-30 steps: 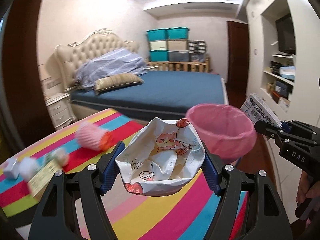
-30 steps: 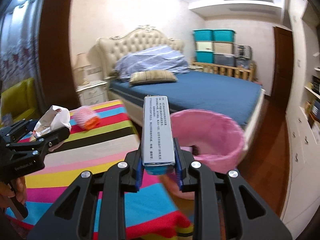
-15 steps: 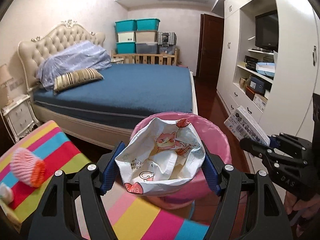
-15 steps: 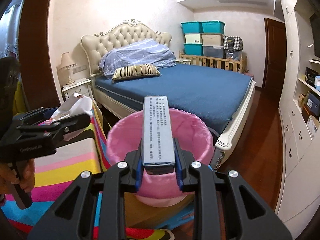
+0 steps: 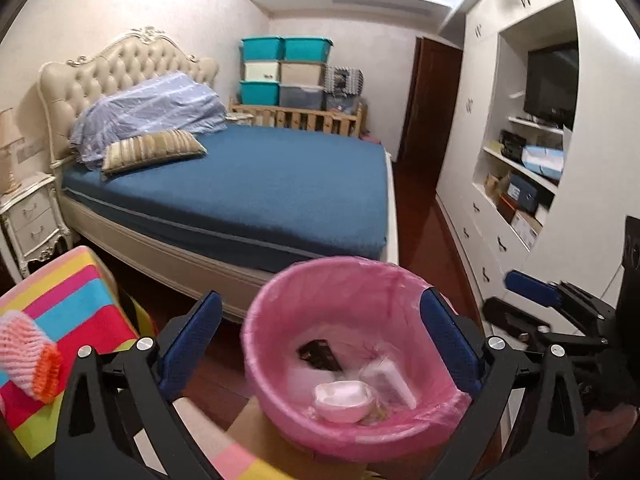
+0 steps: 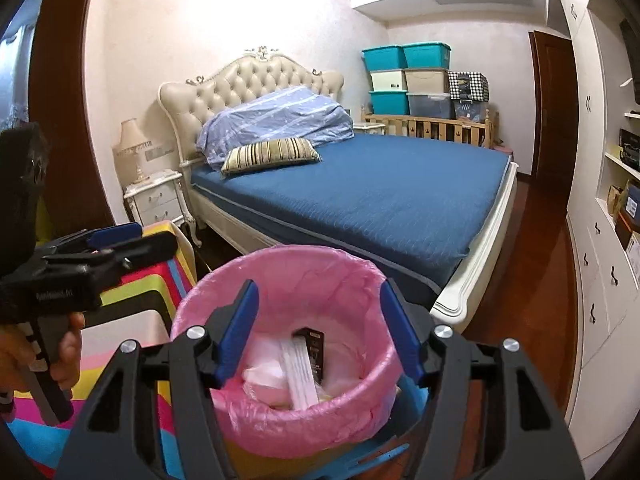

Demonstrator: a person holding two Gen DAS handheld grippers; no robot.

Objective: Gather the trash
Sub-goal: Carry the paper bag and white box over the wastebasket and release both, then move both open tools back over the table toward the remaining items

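Observation:
A pink-lined trash bin point(image 5: 280, 320) stands by the striped table; it also shows in the right wrist view point(image 6: 360, 280). Inside lie a crumpled white wrapper point(image 5: 342, 396), a white box point(image 5: 390, 380) and a dark packet point(image 5: 320, 354); the right wrist view shows the long white box point(image 6: 298, 372) and dark packet point(image 6: 316, 350). My left gripper point(image 5: 318, 344) is open and empty above the bin. My right gripper point(image 6: 318, 330) is open and empty above the bin. Each gripper shows in the other's view, the left point(image 6: 108, 244) and the right point(image 5: 532, 292).
A striped table point(image 5: 72, 292) holds a pink and orange mesh item point(image 5: 28, 356) at the left. A blue bed point(image 5: 248, 184) stands behind the bin, with a nightstand point(image 5: 30, 220) to its left. White cupboards point(image 5: 500, 216) line the right wall.
Both grippers have opened over the bin. The printed white wrapper has left my left gripper and the long white box has left my right gripper; both now lie in the bin.

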